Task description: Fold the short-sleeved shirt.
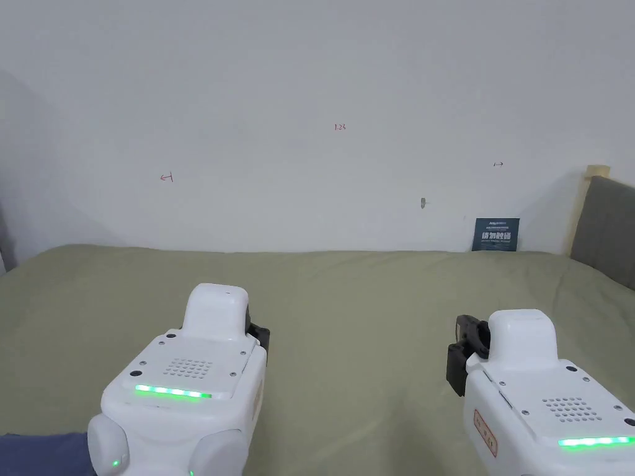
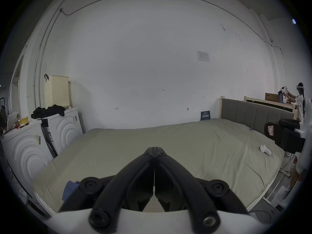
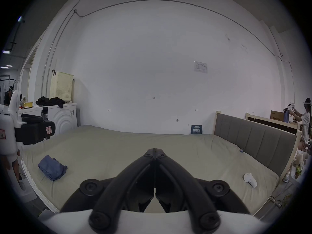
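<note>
The short-sleeved shirt [image 3: 51, 169] is blue and lies crumpled in a loose bunch at the lower left of the right gripper view, on the olive-green bed sheet [image 3: 118, 146] near the bed's corner; a sliver of it peeks out at the lower left of the head view. Both grippers are held above the sheet, apart from the shirt. The left gripper [image 2: 154, 149] has its jaws pressed together on nothing, and the right gripper [image 3: 154, 150] is likewise pressed together, empty
</note>
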{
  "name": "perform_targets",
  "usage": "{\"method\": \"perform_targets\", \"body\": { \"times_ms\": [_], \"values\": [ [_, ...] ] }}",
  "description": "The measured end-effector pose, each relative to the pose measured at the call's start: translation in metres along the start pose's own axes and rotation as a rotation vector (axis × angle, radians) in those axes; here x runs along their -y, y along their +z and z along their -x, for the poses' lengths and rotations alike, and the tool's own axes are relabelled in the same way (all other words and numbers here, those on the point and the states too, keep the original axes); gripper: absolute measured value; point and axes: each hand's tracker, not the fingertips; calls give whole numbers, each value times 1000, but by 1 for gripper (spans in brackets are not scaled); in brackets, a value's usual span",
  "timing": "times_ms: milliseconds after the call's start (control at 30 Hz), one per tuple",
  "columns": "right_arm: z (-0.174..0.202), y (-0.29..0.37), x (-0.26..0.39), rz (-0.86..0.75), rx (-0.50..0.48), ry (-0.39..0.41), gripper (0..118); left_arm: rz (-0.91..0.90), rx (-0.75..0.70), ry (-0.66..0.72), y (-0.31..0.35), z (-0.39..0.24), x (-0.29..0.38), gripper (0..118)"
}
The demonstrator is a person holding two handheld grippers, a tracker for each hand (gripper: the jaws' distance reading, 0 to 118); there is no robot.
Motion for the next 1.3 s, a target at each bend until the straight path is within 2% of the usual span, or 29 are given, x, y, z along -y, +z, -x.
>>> {"method": "perform_targets", "body": {
  "times_ms": [167, 200, 233, 267, 300, 333, 367, 400, 433, 700, 767, 867, 967, 1067, 1300],
  "values": [
    [2, -2, 0, 5, -1, -3, 2, 15, -9, 40, 0, 4, -2, 0],
    [3, -2, 0, 7, -3, -1, 4, 16, -8, 41, 0, 4, -2, 0],
    [3, -3, 0, 7, -3, 3, 11, 19, -6, 47, 0, 5, -2, 0],
    [5, -2, -1, 4, -1, 9, 38, 20, -7, 50, 0, 6, -2, 0],
    [6, -3, -1, 4, 0, 17, 70, 21, -9, 52, -1, 6, -2, 9],
    [6, -4, -2, 7, 0, 19, 99, 19, -18, 52, -1, 6, -1, 33],
    [6, -7, -3, 18, 5, 18, 118, 19, -24, 48, -1, 7, -3, 86],
    [7, -7, -3, 19, 7, 15, 118, 21, -39, 43, -2, 7, -3, 116],
    [7, -6, -3, 7, 12, 9, 118, 20, -43, 45, -4, 8, -2, 118],
    [-1, -6, -10, 2, 28, 0, 118, -2, -72, 31, -2, 15, -7, 118],
    [-4, -6, -12, 5, 25, -3, 118, 57, -22, 49, -1, 18, -12, 118],
    [-5, -4, -14, 11, 16, 5, 118, 173, -100, 73, -2, 14, -24, 118],
    [-5, -2, -16, 9, 13, -5, 118, 147, -13, 102, 1, 18, -24, 118],
    [-6, -1, -16, 10, 6, -16, 118, 152, 8, 104, 4, 19, -25, 118],
    [-7, 2, -16, 13, -5, -16, 118, 156, -30, 45, 7, 8, -26, 118]
  ]
}}
